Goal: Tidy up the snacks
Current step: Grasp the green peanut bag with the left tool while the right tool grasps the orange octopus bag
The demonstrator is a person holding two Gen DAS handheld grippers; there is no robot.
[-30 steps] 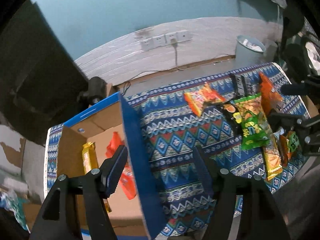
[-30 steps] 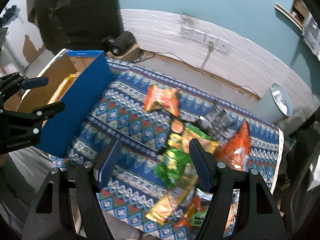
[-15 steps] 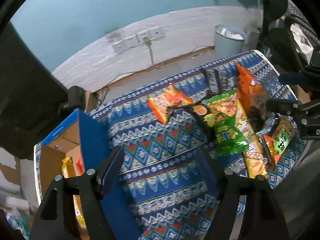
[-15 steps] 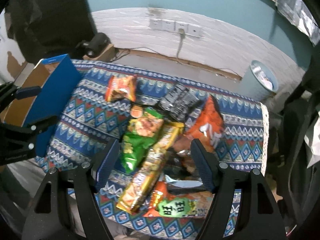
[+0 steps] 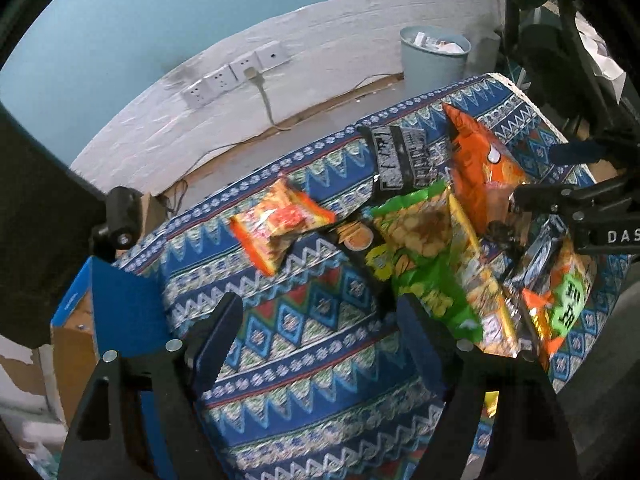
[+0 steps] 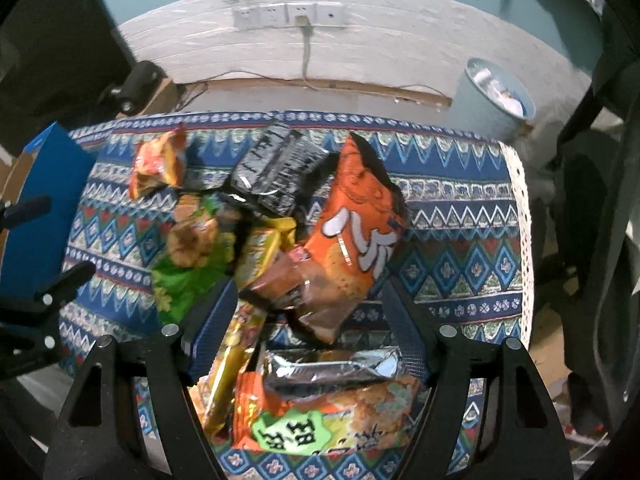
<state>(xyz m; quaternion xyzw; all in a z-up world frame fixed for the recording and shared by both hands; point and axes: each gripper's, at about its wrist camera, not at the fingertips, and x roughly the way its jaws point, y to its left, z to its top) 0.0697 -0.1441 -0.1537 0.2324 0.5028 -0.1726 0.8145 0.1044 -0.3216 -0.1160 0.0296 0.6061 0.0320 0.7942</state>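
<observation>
A pile of snack bags lies on the patterned cloth (image 5: 320, 360): an orange chip bag (image 6: 356, 224), a green bag (image 5: 424, 264), a black pack (image 6: 276, 168), a small orange-yellow pack (image 5: 276, 224), a silver bar (image 6: 332, 364) and an orange pack with a green label (image 6: 320, 420). My left gripper (image 5: 320, 328) is open and empty above the cloth, left of the pile. My right gripper (image 6: 308, 312) is open and empty over the pile, above the brown packet (image 6: 296, 292) and silver bar. A blue cardboard box (image 5: 100, 312) stands at the left.
A pale blue waste bin (image 5: 434, 56) stands on the floor behind the table. Wall sockets with a plugged cable (image 6: 300, 16) are on the white wall. A black clamp device (image 5: 120, 220) sits at the table's far left corner. Dark chair parts (image 6: 592, 200) stand at the right.
Both grippers have swung right, away from the blue box and toward the snack pile. The right gripper now hangs directly over the pile. Both stay open and empty.
</observation>
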